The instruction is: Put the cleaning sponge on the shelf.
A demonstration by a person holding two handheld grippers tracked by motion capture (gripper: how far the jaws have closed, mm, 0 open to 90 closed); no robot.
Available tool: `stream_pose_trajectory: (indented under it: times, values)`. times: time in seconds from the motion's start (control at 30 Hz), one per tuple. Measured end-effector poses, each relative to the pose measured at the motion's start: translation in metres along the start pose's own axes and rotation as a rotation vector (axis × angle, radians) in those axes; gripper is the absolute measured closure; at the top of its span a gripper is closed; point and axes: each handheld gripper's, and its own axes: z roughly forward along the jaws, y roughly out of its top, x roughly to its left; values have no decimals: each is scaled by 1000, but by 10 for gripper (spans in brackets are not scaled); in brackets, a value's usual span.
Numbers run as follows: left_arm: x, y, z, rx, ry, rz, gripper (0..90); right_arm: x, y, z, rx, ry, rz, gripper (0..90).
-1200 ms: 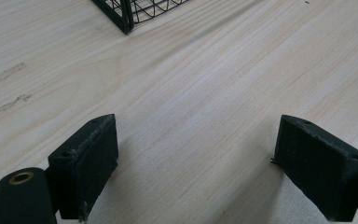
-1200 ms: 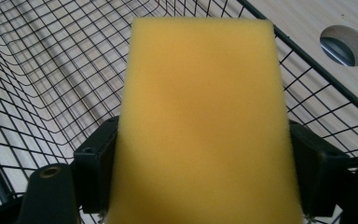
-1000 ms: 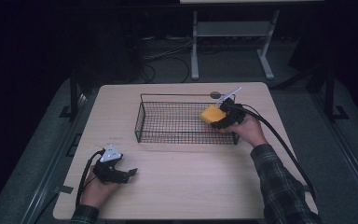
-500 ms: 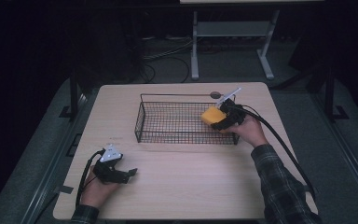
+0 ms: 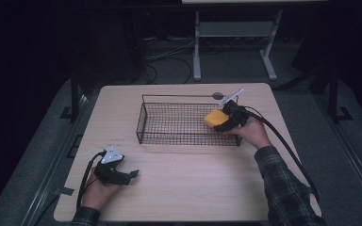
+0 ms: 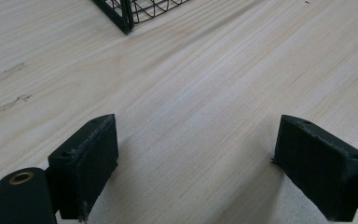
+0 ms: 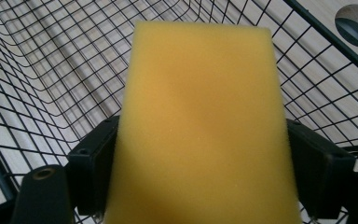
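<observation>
Yellow sponge (image 5: pixel 215 117) hangs over the wire basket (image 5: pixel 169 124)!
Right claw (image 5: pixel 225 121) has just been easing apart, pads flanking the sponge at the basket's right end; left claw (image 5: pixel 133 175) rests spread wide on the wooden desk (image 5: pixel 193 188), nothing between.

Sponge (image 7: pixel 200 126) lower end cut off by bottom edge in right gripper view; it hides the basket (image 7: pixel 51 65) floor behind it. Whether pads press it: unclear.
</observation>
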Motion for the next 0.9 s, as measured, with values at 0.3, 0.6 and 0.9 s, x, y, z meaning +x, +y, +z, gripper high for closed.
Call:
stream_pose_trajectory:
  times: [0.3,0.6,0.9]
  values:
    - [0,0,0,0,0,0,126,0,0,0,0,6,3,180]
    - [0,0,0,0,0,0,126,-1,0,-15,-32,-1,8,167]
    - [0,0,0,0,0,0,126,0,-7,-38,-73,-8,16,167]
